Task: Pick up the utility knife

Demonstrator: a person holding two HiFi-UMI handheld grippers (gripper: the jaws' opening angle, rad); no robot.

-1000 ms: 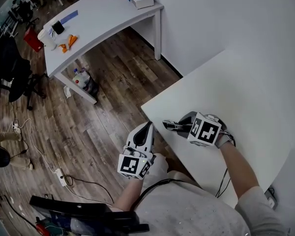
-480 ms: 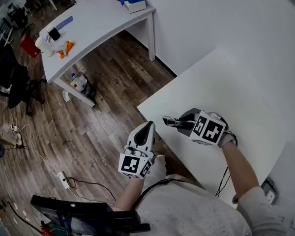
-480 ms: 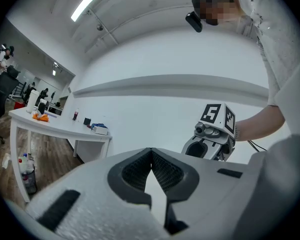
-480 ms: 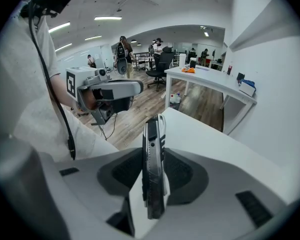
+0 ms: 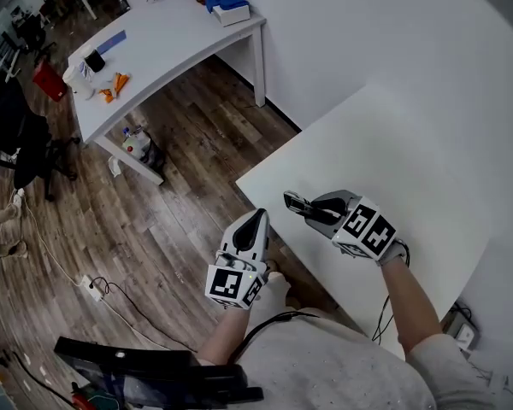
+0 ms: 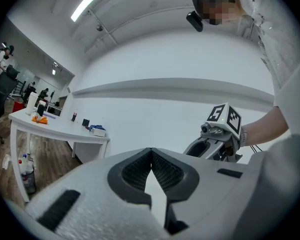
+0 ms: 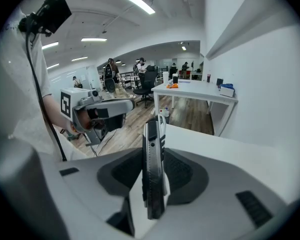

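The utility knife (image 7: 153, 169), dark grey with a white side, stands on edge between the pads of my right gripper (image 7: 152, 181), which is shut on it. In the head view the utility knife (image 5: 297, 203) pokes out to the left of my right gripper (image 5: 316, 210), lifted above the white table (image 5: 410, 152) near its front-left corner. My left gripper (image 5: 255, 223) hovers off the table's edge over the floor, its jaws closed with nothing between them; its pads (image 6: 162, 170) meet at the tip. My right gripper's marker cube (image 6: 224, 118) shows in the left gripper view.
A second white table (image 5: 167, 37) stands at the back left with a blue object on a box (image 5: 229, 1), a cup and orange items. Bottles (image 5: 137, 139) sit under it on the wooden floor (image 5: 179, 186). Cables trail on the floor at left. A white wall runs behind the near table.
My right gripper has risen off the table with the knife in it and tilted. My left gripper has lifted a little as well.
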